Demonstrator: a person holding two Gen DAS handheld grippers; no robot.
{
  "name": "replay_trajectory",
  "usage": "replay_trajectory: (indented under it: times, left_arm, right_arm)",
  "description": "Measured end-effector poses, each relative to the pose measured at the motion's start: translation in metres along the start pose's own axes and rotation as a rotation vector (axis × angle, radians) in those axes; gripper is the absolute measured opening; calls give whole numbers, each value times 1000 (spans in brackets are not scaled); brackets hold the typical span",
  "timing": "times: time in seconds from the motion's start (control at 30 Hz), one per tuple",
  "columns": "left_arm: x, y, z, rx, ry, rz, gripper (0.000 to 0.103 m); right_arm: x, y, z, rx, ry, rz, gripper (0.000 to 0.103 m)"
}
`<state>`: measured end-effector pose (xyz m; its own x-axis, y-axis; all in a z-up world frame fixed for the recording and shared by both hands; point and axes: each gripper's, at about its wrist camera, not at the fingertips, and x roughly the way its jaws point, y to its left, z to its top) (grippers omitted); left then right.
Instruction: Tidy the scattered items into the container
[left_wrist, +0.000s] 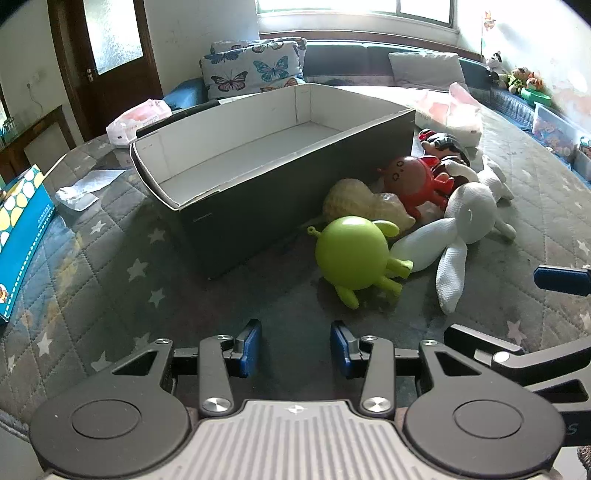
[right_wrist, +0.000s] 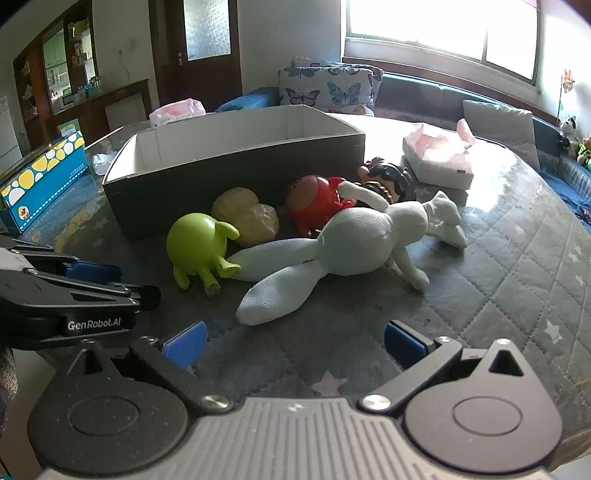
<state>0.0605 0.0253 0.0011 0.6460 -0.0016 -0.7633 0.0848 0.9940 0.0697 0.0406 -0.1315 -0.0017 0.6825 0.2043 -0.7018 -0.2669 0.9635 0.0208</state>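
An empty dark cardboard box with a white inside stands on the quilted mat. Beside it lie a green round toy, a yellowish squishy toy, a red toy figure, a dark-haired doll and a white plush rabbit. My left gripper is open just short of the green toy, holding nothing. My right gripper is open wide near the rabbit's ears, also holding nothing.
A blue spotted tissue box lies at the left, with crumpled paper nearby. A pink-and-white packet sits behind the toys. Butterfly pillows and a sofa are at the back.
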Motion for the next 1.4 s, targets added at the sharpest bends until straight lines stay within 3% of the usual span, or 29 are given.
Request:
replay_trajectory:
  times: [0.87, 1.23, 1.4]
  left_arm:
    - [-4, 22, 9, -69, -6, 1, 43]
    - [-2, 41, 28, -99, -31, -40, 41]
    - [-7, 47, 35, -107, -48, -70, 41]
  right_arm:
    - [1, 4, 14, -37, -35, 58, 103]
    - [15, 10, 35, -93, -50, 100, 102]
    - [16, 13, 43, -123, -57, 143, 96]
